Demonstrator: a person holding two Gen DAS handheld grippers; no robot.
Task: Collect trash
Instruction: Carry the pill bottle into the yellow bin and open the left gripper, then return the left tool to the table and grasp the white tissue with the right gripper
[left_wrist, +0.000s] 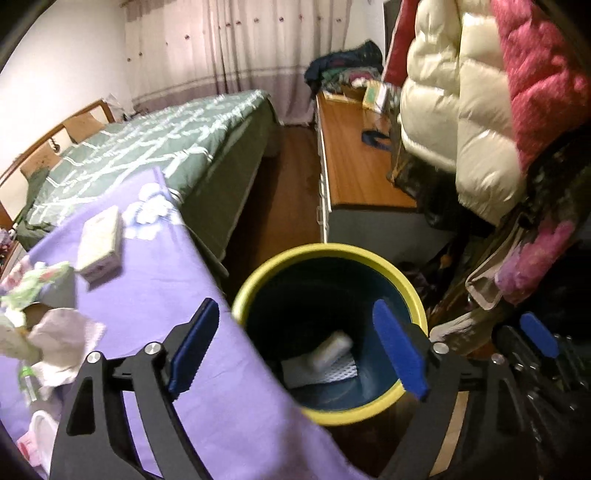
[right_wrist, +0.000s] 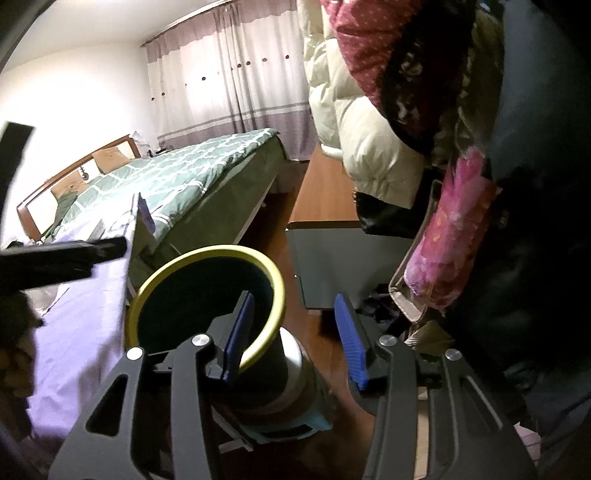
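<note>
A round bin with a yellow rim and dark blue inside stands on the floor beside a purple-sheeted surface. A white crumpled wad lies at its bottom on a dotted white sheet. My left gripper hangs open over the bin's mouth with nothing between its fingers. Crumpled white tissue, a green wrapper and a small pale box lie on the purple sheet. My right gripper is open astride the bin's near rim, its left finger inside and its right finger apart outside.
A bed with a green quilt lies behind the purple sheet. A wooden cabinet top runs along the right, with padded coats hanging over it. Dark wooden floor runs between bed and cabinet.
</note>
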